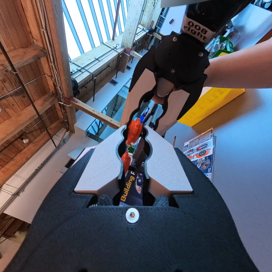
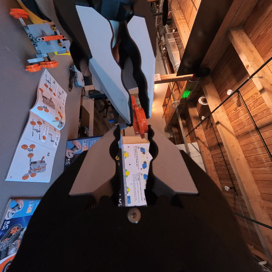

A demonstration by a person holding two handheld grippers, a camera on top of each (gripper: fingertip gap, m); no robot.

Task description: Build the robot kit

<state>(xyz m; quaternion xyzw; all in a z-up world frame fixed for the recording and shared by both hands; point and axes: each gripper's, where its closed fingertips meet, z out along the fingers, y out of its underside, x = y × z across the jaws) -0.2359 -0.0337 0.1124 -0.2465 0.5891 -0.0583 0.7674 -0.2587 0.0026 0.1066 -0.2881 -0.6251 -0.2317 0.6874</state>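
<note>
My left gripper (image 1: 135, 128) is shut on a small orange toothed wheel (image 1: 134, 132), held in the air at the fingertips. A second orange wheel (image 1: 125, 160) and dark bars joined to it sit deeper between the grey pads. My right gripper (image 2: 133, 128) faces the left gripper tip to tip. Its jaws stand apart, one on each side of the wheel (image 2: 139, 122), with the right fingertip (image 2: 150, 129) closest to it. The right gripper also shows in the left wrist view (image 1: 143, 125), held by a bare forearm (image 1: 242, 70). The left gripper also shows in the right wrist view (image 2: 139, 119).
On the grey table (image 2: 16, 91) lie an open instruction booklet (image 2: 41, 125), a partly built grey model with orange wheels (image 2: 42, 41) and blue toy boxes (image 2: 14, 220). A yellow tray (image 1: 213, 103) and a printed sheet (image 1: 201, 153) lie on the table (image 1: 242, 191). Wooden beams are behind. Both grippers' tips are close together, under 4 cm apart.
</note>
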